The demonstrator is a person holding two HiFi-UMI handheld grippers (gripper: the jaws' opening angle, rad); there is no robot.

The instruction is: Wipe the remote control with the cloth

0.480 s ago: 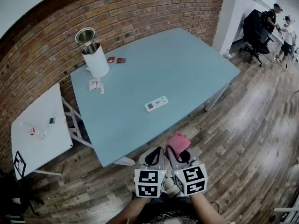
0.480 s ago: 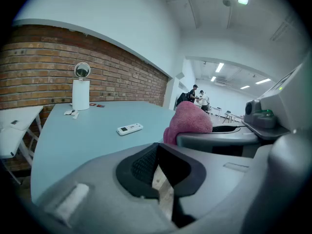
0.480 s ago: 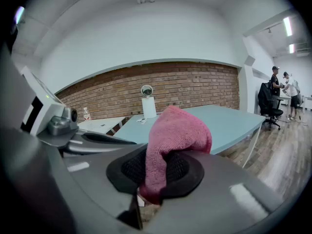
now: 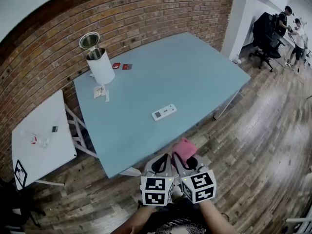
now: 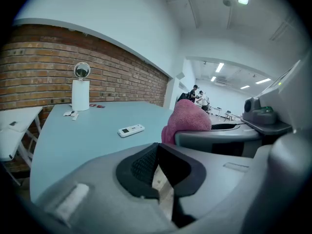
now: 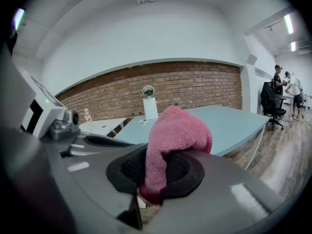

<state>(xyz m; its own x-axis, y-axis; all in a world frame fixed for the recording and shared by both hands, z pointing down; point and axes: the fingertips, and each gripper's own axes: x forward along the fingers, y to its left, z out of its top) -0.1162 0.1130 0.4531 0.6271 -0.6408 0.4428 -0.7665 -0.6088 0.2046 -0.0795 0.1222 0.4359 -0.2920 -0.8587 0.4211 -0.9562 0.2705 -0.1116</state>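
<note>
We're tagging the remote control (image 4: pixel 164 112) lying flat and face up on the blue counter (image 4: pixel 195 67), roughly mid-width and nearer the front edge than the brick wall. Both grippers are hanging off the counter, over the floor, well apart from it. The left gripper (image 5: pixel 156 165) is showing its jaws together with nothing between them. The right gripper (image 6: pixel 155 172) is clamping the pink cloth (image 6: pixel 174 128), with a soft wad bulging out ahead of the jaws (that's the wiping face, we're guessing). In the head view the remote's long axis is running left to right, right end tilted slightly away from us, small display at the left end. We're judging it light, stiff and smooth, so it's likely sliding under a wipe unless pinned. We're suggesting the free gripper pinches across the two long edges near one end, keeping the face clear. The cloth is looking floppy and grippy, nothing fragile.
</note>
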